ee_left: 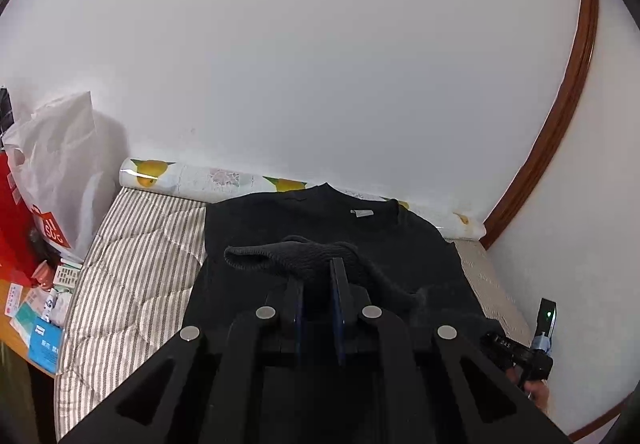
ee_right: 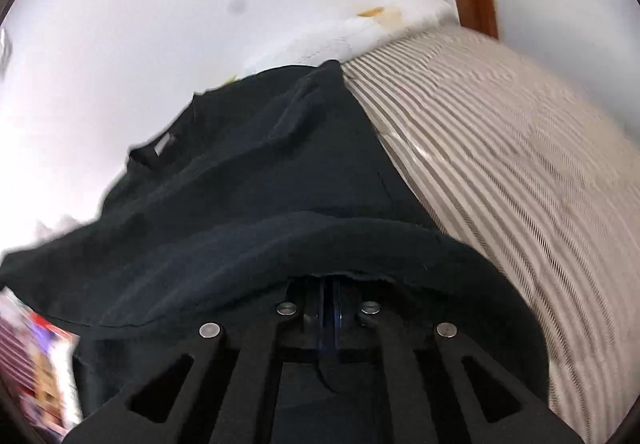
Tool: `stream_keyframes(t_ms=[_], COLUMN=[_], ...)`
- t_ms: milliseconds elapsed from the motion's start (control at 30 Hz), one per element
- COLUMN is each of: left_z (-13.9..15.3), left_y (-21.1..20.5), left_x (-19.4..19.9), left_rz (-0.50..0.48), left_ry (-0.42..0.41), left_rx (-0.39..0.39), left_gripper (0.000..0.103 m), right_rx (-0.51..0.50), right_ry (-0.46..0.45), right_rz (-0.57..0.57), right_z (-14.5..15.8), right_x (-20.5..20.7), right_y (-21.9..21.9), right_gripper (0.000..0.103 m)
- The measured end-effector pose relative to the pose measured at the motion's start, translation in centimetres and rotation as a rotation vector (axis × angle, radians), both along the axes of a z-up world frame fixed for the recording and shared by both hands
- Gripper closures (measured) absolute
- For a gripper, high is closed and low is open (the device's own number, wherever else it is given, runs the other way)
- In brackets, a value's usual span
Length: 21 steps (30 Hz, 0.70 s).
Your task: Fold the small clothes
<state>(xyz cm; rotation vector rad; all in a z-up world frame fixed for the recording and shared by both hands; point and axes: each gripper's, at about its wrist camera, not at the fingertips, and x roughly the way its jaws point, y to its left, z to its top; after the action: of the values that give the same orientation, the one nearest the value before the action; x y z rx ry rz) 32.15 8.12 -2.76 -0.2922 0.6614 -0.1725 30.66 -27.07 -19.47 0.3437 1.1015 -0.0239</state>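
A black sweater (ee_left: 320, 228) lies flat on a striped quilt (ee_left: 136, 276), collar with a white label toward the wall. My left gripper (ee_left: 318, 276) is shut on a ribbed sleeve cuff (ee_left: 280, 256), held over the sweater's middle. In the right wrist view the same sweater (ee_right: 248, 179) fills the centre. My right gripper (ee_right: 330, 292) is shut on the sweater's hem (ee_right: 280, 240), which drapes over the fingertips and hides them. The right gripper's body also shows in the left wrist view (ee_left: 524, 356) at the lower right.
A white plastic bag (ee_left: 60, 171) and a red bag stand at the left, with boxes and papers (ee_left: 44, 324) on a wooden surface. A rolled fruit-print sheet (ee_left: 208, 179) lies along the white wall. A brown wooden trim (ee_left: 560, 123) runs at the right.
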Motion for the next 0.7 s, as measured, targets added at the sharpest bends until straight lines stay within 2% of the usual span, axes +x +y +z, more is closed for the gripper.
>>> stream_keyframes(t_ms=[100, 167, 267, 433, 500, 600, 667, 700], left_z=[-0.4, -0.6, -0.9, -2.1, -3.4, -6.0, -8.1, -9.0], left_y=[0.0, -0.1, 0.0, 0.5, 0.8, 1.4, 1.9, 2.0], left_x=[0.0, -0.1, -0.1, -0.6, -0.5, -0.3, 0.0, 0.1], left_rz=[0.006, 0.008, 0.009, 0.011, 0.014, 0.033, 0.060, 0.069], left_ry=[0.009, 0.011, 0.018, 0.037, 0.062, 0.111, 0.160, 0.184], left_rx=[0.000, 0.009, 0.007, 0.018, 0.027, 0.048, 0.066, 0.067], left_gripper=[0.092, 0.092, 0.092, 0.092, 0.092, 0.091, 0.090, 0.090], right_rx=[-0.062, -0.124, -0.141, -0.210, -0.235, -0.295, -0.327, -0.362], right_ry=[-0.043, 0.018, 0.033, 0.054, 0.041, -0.014, -0.058, -0.086], right_rz=[-0.001, 0.012, -0.001, 0.033, 0.074, 0.128, 0.164, 0.184], right_z=[0.1, -1.0, -0.6, 1.3, 2.5, 4.7, 5.6, 5.8], right_x=[0.4, 0.6, -0.1, -3.3, -5.0, -6.5, -6.7, -6.7], right_y=[0.0, 0.3, 0.4, -0.6, -0.4, 0.2, 0.5, 0.8], right_gripper=[0.103, 0.103, 0.103, 0.103, 0.098, 0.085, 0.051, 0.046])
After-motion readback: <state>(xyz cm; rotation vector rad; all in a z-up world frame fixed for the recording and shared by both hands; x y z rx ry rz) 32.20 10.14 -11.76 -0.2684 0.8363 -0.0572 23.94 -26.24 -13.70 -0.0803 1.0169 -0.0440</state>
